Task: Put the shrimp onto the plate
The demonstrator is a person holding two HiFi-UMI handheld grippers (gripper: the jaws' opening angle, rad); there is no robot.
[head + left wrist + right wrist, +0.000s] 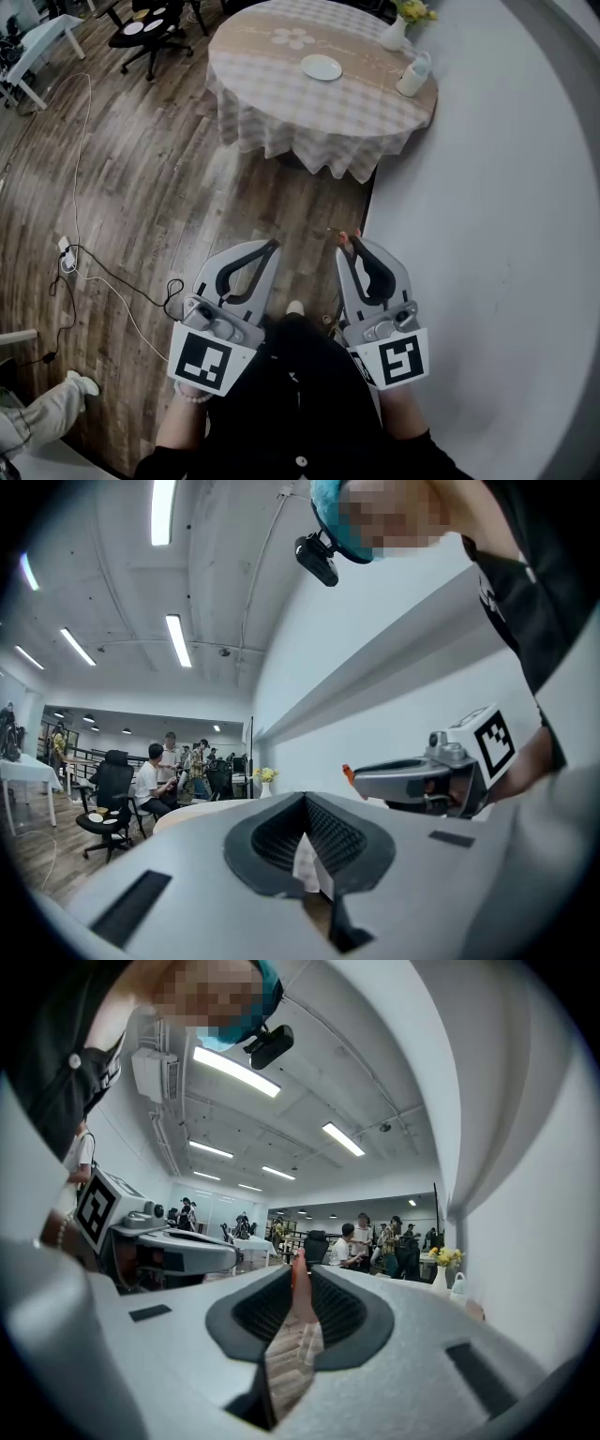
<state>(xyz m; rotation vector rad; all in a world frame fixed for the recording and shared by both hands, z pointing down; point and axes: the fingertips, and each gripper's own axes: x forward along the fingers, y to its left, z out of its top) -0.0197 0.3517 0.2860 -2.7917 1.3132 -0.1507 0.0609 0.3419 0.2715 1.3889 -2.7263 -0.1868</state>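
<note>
I hold both grippers close to my body, pointing at a round table (pixel 281 117) with a checked cloth. A small white plate (pixel 322 67) sits on it, far ahead of both grippers. My right gripper (pixel 349 246) is shut on a pink-orange shrimp (pixel 348 237) that pokes out past its tips. In the right gripper view the shrimp (pixel 300 1288) stands pinched between the jaws. My left gripper (pixel 273 247) is shut with nothing in it. The left gripper view shows its closed tips (pixel 305 797) and, to the right, the right gripper (pixel 349 773) with the shrimp (pixel 346 772).
On the table stand a white vase with yellow flowers (pixel 395 32) and a white bottle (pixel 413 73). A curved white wall (pixel 487 216) runs along the right. Cables (pixel 94 272) trail over the wood floor at left. An office chair (pixel 150 33) stands at the back left.
</note>
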